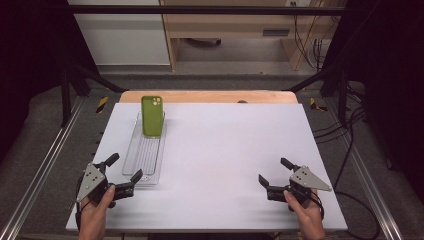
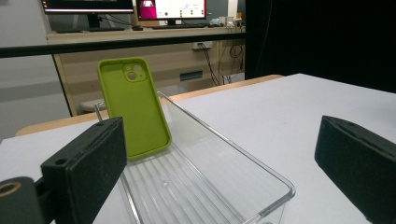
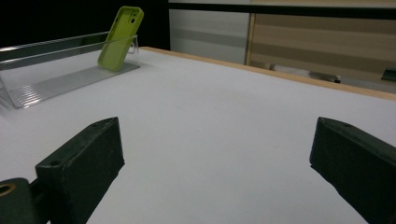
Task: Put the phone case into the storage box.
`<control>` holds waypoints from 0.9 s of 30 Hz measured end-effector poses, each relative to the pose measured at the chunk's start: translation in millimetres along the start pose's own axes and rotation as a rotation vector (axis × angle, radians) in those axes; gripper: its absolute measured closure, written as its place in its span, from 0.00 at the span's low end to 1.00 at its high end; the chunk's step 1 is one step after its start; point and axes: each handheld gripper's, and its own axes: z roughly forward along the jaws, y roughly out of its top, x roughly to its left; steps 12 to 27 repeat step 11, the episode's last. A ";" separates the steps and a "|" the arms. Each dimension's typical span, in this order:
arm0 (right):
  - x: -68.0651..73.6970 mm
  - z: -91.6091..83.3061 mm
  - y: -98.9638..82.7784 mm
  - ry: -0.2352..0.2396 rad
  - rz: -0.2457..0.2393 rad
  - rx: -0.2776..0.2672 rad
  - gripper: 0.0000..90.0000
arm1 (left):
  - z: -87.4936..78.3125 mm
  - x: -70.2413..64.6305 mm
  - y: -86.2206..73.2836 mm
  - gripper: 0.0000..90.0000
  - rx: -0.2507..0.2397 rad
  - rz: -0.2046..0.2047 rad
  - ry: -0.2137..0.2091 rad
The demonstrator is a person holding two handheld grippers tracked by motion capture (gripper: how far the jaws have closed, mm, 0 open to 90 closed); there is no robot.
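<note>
Risk noted: green phone case (image 1: 152,116), leaned upright at far end of clear tray (image 1: 131,150), could be toppled if nudged by released left hand-held gripper (image 1: 123,167); right hand-held gripper (image 1: 274,172) also released.

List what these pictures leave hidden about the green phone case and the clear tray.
- Phone case: its outer back faces away in the left gripper view.
- Clear tray: near end cut off by that view's bottom edge.
- Tray's near end: cut off by the right gripper view's left edge.
</note>
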 end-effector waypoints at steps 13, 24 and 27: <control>-4.5 0.6 -3.3 -0.061 -0.020 -0.016 0.04 | -0.9 -4.8 -6.6 0.02 0.000 -0.008 0.004; -4.5 0.6 -3.3 -0.061 -0.020 -0.016 0.04 | -0.9 -4.8 -6.6 0.02 0.000 -0.008 0.004; -4.5 0.6 -3.3 -0.061 -0.020 -0.016 0.04 | -0.9 -4.8 -6.6 0.02 0.000 -0.008 0.004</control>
